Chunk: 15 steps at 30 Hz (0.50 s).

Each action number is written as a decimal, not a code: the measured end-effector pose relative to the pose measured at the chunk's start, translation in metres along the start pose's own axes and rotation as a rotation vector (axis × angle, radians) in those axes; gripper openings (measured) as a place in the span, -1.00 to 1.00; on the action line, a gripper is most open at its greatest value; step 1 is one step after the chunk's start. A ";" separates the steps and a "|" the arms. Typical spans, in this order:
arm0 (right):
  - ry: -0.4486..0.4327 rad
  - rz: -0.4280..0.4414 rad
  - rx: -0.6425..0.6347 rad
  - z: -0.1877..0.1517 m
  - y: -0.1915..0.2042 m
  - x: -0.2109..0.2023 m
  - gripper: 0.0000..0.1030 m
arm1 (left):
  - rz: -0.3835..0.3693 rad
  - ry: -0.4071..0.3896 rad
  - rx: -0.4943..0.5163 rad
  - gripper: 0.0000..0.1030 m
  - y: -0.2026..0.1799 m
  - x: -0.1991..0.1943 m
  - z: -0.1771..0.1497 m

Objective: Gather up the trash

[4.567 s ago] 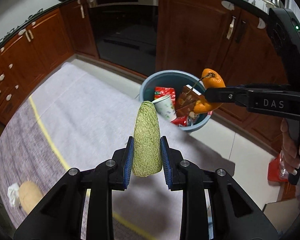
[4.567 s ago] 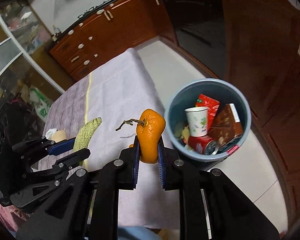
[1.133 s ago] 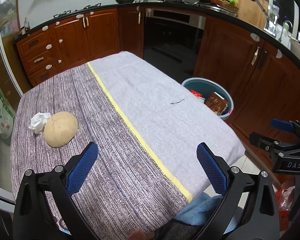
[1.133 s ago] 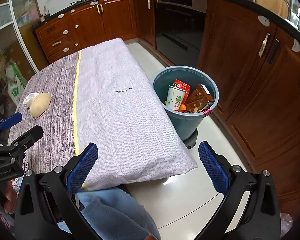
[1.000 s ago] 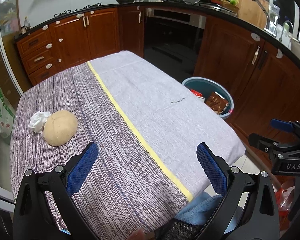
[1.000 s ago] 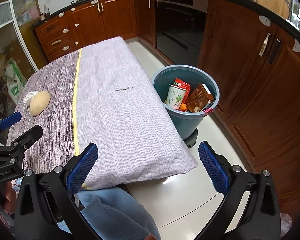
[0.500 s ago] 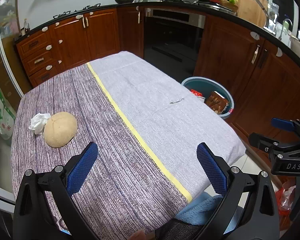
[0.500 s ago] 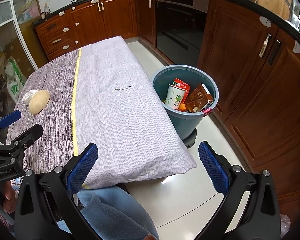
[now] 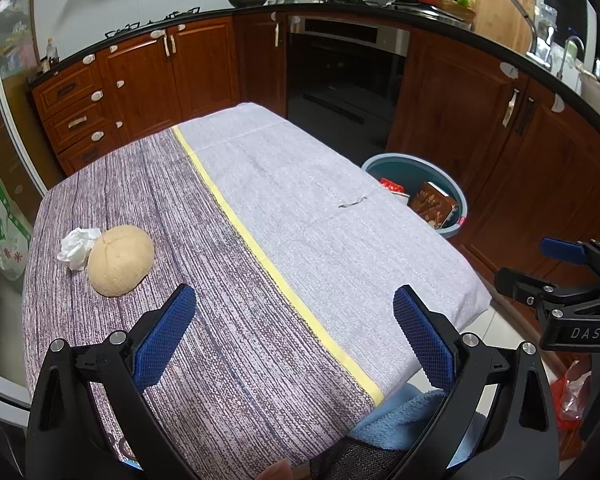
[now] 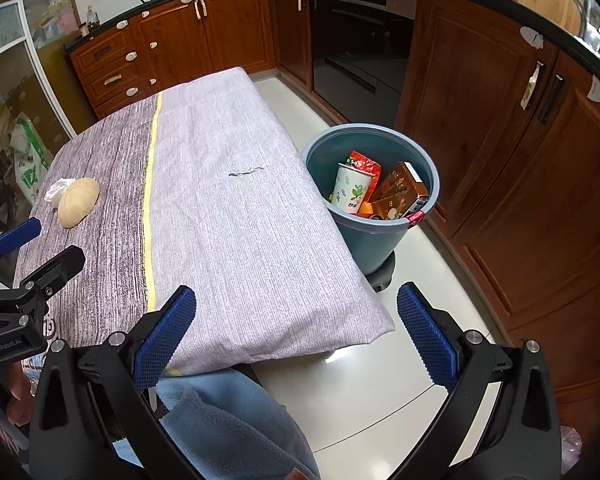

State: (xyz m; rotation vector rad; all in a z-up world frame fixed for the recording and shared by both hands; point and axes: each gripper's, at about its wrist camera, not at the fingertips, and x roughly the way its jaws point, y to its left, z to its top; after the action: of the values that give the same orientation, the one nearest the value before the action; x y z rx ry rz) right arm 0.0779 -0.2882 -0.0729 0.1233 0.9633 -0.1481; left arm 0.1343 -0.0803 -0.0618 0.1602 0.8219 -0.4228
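2 grippers, left gripper and right gripper, spread wide, empty; tan peel touches tissue on table; bin beside table.

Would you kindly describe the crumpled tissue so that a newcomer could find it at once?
Start at the table and go to its dark striped half, left of the yellow stripe. Near the far left edge lies a round tan lump; the tissue sits against its far left side. It is the only white, wrinkled thing there.
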 end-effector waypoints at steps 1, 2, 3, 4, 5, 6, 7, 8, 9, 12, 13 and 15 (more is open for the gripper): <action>0.000 -0.001 -0.001 0.000 0.000 0.000 0.88 | 0.000 0.000 0.001 0.92 0.000 0.000 0.000; 0.001 -0.001 -0.002 0.000 0.000 0.000 0.88 | 0.001 -0.001 0.002 0.92 0.000 0.000 0.000; 0.001 0.000 -0.002 0.000 0.001 0.000 0.88 | 0.001 -0.001 0.001 0.92 0.000 0.000 0.000; 0.001 0.000 -0.001 0.001 0.000 0.000 0.88 | 0.001 -0.001 0.001 0.92 0.000 0.000 0.000; 0.001 0.000 -0.002 0.001 0.001 0.000 0.88 | 0.001 0.000 0.001 0.92 0.000 0.000 0.000; 0.002 0.001 -0.001 0.001 0.000 0.000 0.88 | 0.001 -0.001 0.001 0.92 0.000 0.000 0.000; 0.002 0.002 -0.001 0.001 0.001 0.000 0.88 | 0.000 0.000 0.001 0.92 0.000 0.000 0.000; 0.003 0.001 -0.003 0.001 0.001 0.000 0.88 | 0.000 -0.001 0.000 0.92 0.001 0.000 0.000; 0.003 -0.001 -0.004 0.001 0.001 0.000 0.88 | 0.000 -0.001 0.001 0.92 0.001 0.000 0.000; 0.003 -0.003 -0.006 0.002 0.002 0.000 0.88 | 0.000 0.001 -0.004 0.92 0.002 0.000 0.000; 0.003 -0.003 -0.006 0.002 0.001 0.000 0.88 | 0.000 0.002 -0.004 0.92 0.002 0.000 0.000; 0.004 -0.003 -0.007 0.003 0.001 0.000 0.88 | 0.002 0.003 -0.006 0.92 0.002 0.001 -0.001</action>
State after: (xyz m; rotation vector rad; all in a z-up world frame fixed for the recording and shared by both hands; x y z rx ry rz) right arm 0.0806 -0.2875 -0.0712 0.1160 0.9679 -0.1474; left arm 0.1355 -0.0782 -0.0629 0.1561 0.8262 -0.4184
